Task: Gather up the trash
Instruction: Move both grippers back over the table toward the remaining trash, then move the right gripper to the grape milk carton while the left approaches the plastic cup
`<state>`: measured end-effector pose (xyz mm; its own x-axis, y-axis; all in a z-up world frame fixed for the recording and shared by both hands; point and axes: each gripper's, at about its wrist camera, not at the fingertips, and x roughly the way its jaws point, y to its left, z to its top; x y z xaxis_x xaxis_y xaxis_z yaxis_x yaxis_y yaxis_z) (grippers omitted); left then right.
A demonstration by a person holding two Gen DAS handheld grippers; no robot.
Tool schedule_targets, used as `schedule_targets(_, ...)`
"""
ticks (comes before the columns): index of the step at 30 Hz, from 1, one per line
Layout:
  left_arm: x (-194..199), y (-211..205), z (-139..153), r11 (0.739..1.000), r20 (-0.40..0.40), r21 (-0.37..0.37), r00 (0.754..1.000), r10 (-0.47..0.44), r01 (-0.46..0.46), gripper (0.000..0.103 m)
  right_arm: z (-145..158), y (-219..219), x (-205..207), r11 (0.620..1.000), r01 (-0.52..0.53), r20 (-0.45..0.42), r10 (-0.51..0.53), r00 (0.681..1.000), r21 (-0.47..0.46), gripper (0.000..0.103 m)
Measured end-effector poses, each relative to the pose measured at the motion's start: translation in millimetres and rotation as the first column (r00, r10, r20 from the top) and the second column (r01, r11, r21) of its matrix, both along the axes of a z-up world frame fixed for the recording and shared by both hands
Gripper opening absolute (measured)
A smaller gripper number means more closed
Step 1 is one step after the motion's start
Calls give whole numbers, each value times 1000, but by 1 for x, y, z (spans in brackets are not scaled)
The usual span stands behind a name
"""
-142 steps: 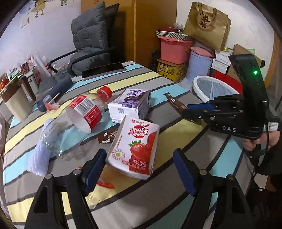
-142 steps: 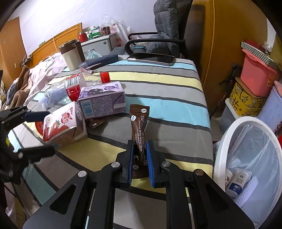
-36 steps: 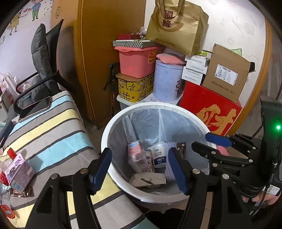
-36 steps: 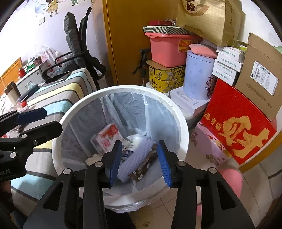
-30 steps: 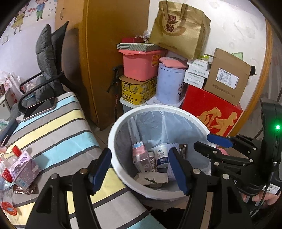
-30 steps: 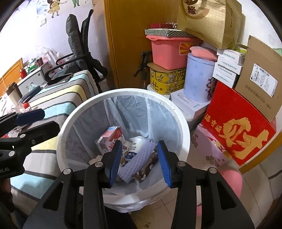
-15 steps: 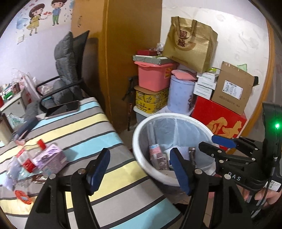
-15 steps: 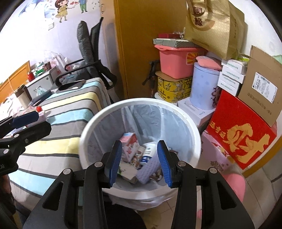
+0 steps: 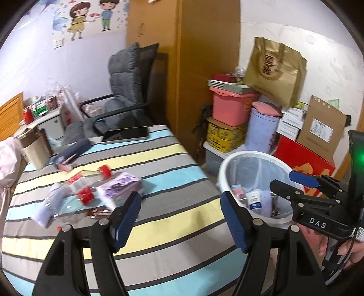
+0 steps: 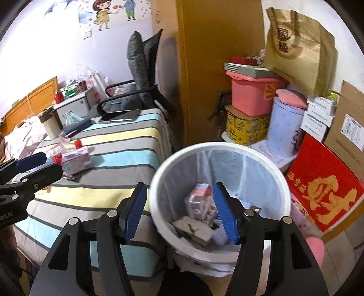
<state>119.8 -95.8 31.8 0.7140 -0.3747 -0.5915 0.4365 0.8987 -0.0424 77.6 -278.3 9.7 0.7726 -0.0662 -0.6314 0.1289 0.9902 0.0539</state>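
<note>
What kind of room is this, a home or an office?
Most likely a lived-in home bedroom or spare room: cartoon wall stickers, a striped cloth-covered surface with a padded chair behind it, and stacked household boxes beside a trash bin.

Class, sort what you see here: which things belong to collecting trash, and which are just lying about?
Belongs to the job:
white bin
purple carton
plastic bottle
brown wrapper
left gripper, open
right gripper, open

Just lying about:
tablet
grey chair
gold bag
pink tub
</note>
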Motion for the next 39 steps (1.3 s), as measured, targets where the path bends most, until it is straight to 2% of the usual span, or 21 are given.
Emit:
schedule_targets(9, -2, 50, -5, 995, 10, 8, 995, 98, -98, 75, 1, 34, 13, 997, -71, 18, 71, 997, 2, 63)
schedule_targets(16, 0, 100, -11, 981, -2, 4, 981, 192, -192, 75, 1, 61, 25, 989, -145, 33, 146, 989, -9, 63)
schedule_targets(20, 1, 124, -19, 975, -11, 20, 975, 221, -221, 76, 3, 75, 29, 984, -180, 93, 180, 979, -9, 63)
schedule_targets(27, 7, 159, -41, 960, -63, 43, 959, 277, -275, 77, -8, 96, 51, 970, -242, 25, 242, 970, 25, 63)
schedule_targets(33, 16, 170, -56, 967, -104, 51, 962, 254, -250, 78, -18, 116, 67, 959, -276, -13, 278, 961, 68, 63)
schedule_targets(39, 29, 180, -69, 968, -142, 58, 957, 252, -246, 78, -22, 141, 85, 950, -312, -47, 313, 948, 33, 63)
